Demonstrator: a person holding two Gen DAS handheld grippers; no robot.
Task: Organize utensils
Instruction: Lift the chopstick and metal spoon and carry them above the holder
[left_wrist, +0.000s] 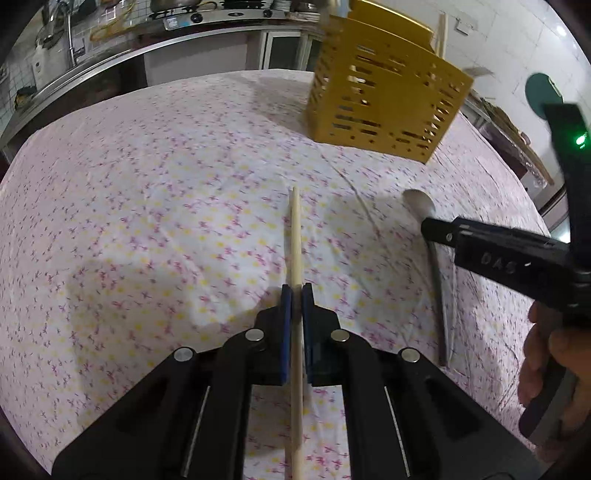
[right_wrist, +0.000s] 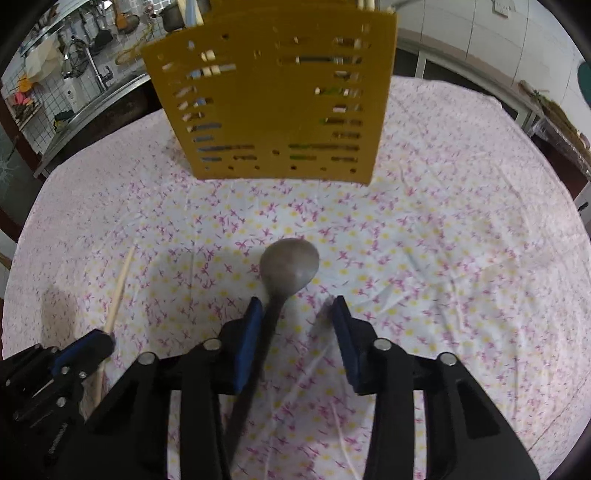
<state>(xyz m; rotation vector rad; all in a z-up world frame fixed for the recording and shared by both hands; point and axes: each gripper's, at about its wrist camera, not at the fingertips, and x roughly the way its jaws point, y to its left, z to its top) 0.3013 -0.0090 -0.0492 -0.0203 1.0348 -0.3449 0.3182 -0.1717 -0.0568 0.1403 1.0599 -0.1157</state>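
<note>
Through the left wrist view, our left gripper (left_wrist: 296, 291) is clenched on a pale wooden chopstick (left_wrist: 295, 236), its lower end cut off. Through the right wrist view, our right gripper (right_wrist: 297, 308) stands released astride a blurred grey spoon (right_wrist: 289, 266) on the floral tablecloth (right_wrist: 424, 236), before the yellow slotted holder (right_wrist: 273, 92).

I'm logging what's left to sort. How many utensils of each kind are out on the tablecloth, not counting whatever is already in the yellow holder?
Wooden chopstick, clamped in the left hand-held gripper: 1
Metal spoon, between the open fingers of the right hand-held gripper: 1
Total: 2
</note>
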